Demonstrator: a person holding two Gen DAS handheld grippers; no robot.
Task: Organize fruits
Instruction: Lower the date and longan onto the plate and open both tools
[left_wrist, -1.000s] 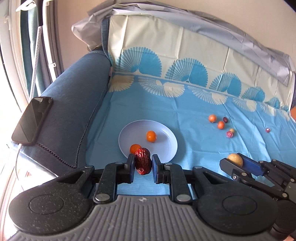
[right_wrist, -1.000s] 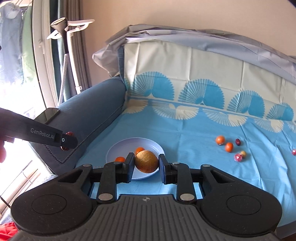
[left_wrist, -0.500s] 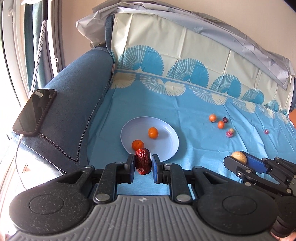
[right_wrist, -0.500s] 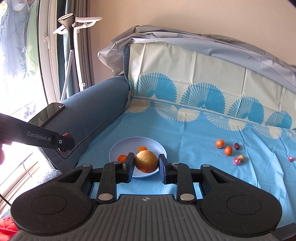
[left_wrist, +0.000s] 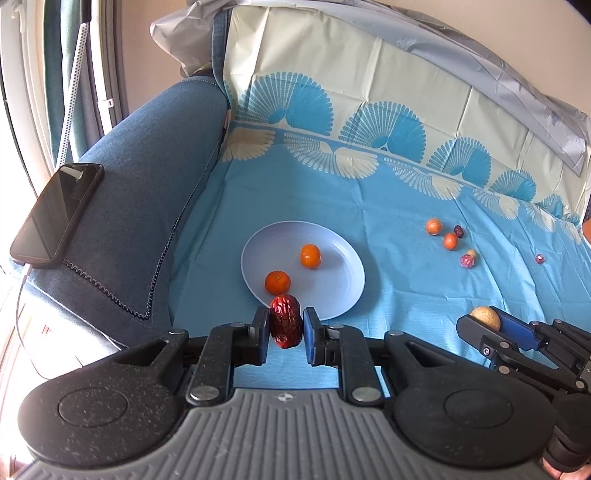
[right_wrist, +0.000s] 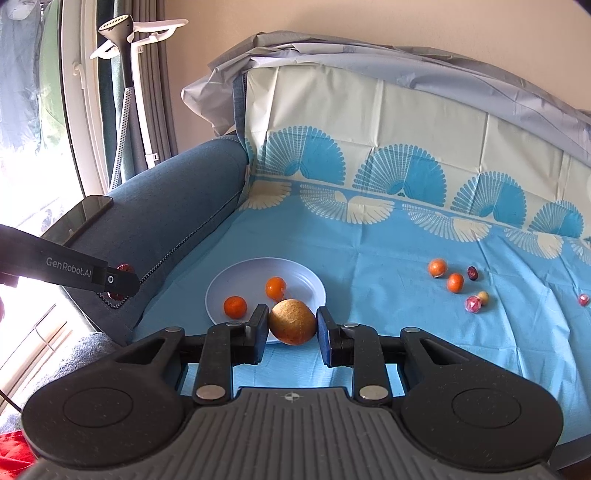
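Cloth (left_wrist: 369, 229) lies bare between plate (left_wrist: 347, 295) and scattered fruits (left_wrist: 450, 240).

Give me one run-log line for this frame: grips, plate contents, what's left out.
left gripper: shut on red date | right gripper: shut on tan round fruit | plate: two oranges | cloth: loose small fruits at right

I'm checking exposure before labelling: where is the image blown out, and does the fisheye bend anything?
Right wrist view: the window at left is blown out; the plate and held brown fruit stay evenly lit. Left wrist view: milder glare at the left edge, phone reflecting it; the sofa back's top edge bows.
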